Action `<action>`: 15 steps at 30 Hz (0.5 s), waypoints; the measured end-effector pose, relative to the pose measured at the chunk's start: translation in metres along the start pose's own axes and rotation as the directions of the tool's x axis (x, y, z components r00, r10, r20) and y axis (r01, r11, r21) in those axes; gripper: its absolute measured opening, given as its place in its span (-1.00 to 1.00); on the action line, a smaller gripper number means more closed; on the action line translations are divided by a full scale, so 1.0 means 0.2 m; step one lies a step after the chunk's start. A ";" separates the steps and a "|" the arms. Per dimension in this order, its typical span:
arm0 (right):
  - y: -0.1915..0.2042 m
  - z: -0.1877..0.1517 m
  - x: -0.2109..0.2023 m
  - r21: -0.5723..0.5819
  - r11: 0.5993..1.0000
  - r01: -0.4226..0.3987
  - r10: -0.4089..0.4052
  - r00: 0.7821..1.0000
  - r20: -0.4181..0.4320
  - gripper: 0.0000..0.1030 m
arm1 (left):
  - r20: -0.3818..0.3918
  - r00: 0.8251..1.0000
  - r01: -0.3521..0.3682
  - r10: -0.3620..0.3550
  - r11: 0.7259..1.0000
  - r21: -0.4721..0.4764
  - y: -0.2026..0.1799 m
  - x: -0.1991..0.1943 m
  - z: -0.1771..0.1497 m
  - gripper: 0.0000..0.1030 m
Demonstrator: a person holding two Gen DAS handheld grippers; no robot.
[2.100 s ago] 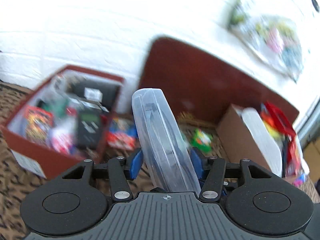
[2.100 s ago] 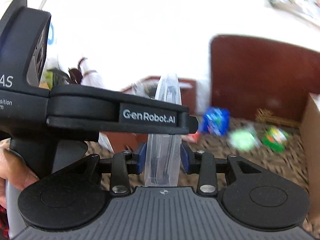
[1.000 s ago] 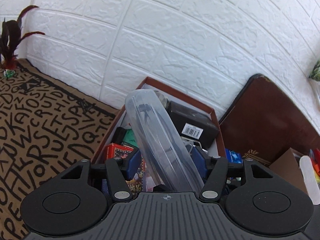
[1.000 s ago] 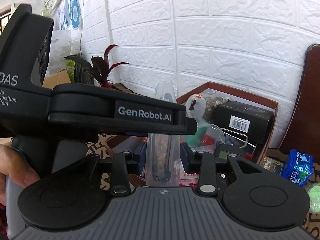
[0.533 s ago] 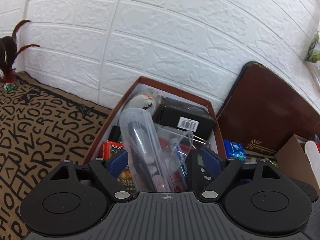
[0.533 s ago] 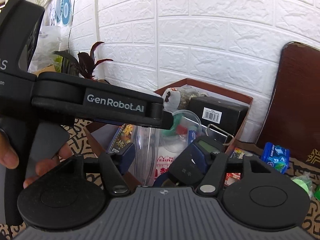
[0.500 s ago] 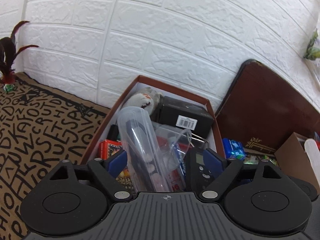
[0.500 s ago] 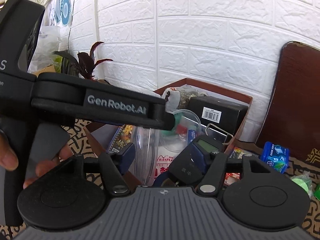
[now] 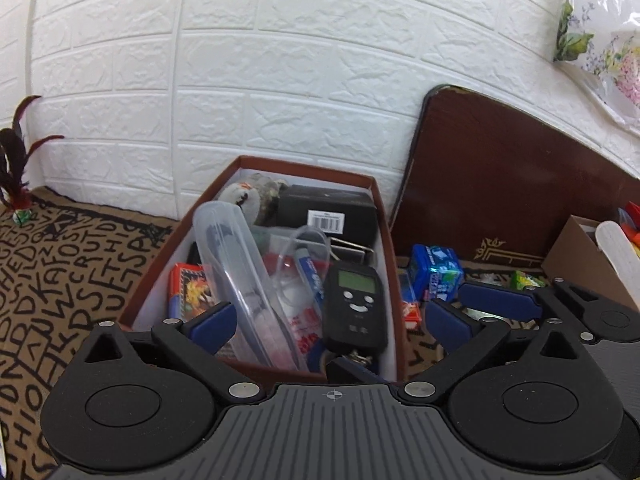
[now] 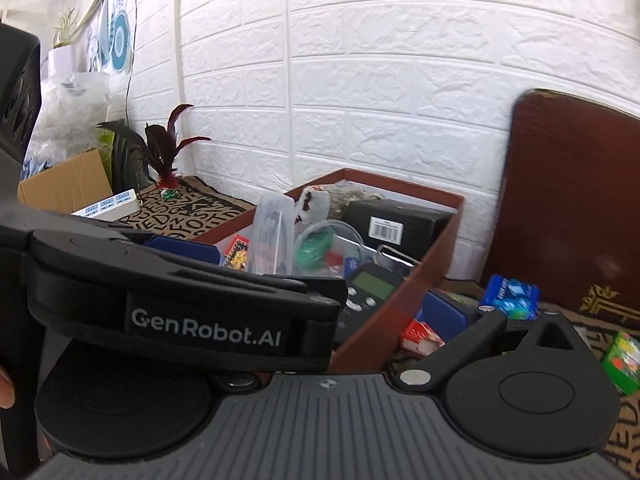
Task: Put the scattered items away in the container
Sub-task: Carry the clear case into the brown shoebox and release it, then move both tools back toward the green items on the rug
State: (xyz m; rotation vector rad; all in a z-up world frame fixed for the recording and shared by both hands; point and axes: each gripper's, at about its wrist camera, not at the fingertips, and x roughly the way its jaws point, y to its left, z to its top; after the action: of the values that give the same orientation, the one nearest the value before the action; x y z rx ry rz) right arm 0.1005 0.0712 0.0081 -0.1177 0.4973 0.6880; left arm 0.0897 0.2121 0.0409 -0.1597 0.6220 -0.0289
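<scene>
Both grippers stand wide open and hold nothing: the left gripper (image 9: 328, 320) has its blue pads spread on either side of the box's near end, and the right gripper (image 10: 320, 280) shows one blue pad out to the right while the left tool's arm crosses in front of its other side. Between the left pads, but touching neither, the clear plastic case (image 9: 236, 264) with something dark inside leans in the red-brown box (image 9: 374, 188), its low end down among the contents and its top tilted toward the back wall; judging by that, it is released and propped by what lies under it. Around it in the box lie a black handheld device with a green screen (image 9: 354, 304), a round clear tub (image 9: 304, 256), a red printed packet (image 9: 186, 284), a black carton with a barcode (image 9: 326, 210) and a plush toy (image 9: 248, 196). Still outside on the lettered mat (image 9: 60, 264) are a blue packet (image 9: 436, 270) just beside the box's right wall, a small red box (image 10: 422, 338) and a green packet (image 10: 622, 358) farther right. A brown board (image 9: 500, 172) leans on the white brick wall (image 9: 280, 60) behind them, and the box's right wall stands between the open pads and those leftovers, so reaching them likely means swinging right.
</scene>
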 end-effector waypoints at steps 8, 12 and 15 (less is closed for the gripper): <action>-0.09 -0.10 -0.18 0.028 0.999 0.032 -0.032 0.999 0.013 1.00 | 0.003 1.000 0.017 -0.017 0.999 0.036 -0.21 -0.05 -0.07 1.00; -0.15 -0.17 -0.30 0.025 0.998 0.051 -0.051 0.998 0.028 1.00 | 0.019 0.999 0.025 -0.026 0.999 0.047 -0.33 -0.09 -0.14 1.00; -0.21 -0.26 -0.39 0.034 0.998 0.048 -0.049 0.998 0.028 1.00 | 0.032 0.997 0.062 -0.065 0.996 0.068 -0.44 -0.11 -0.23 1.00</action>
State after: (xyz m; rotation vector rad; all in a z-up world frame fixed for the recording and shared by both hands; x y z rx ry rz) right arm 0.0550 -0.0205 -0.0022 -0.0878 0.4767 0.6333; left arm 0.0460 0.1210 0.0309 -0.1150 0.5812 -0.1079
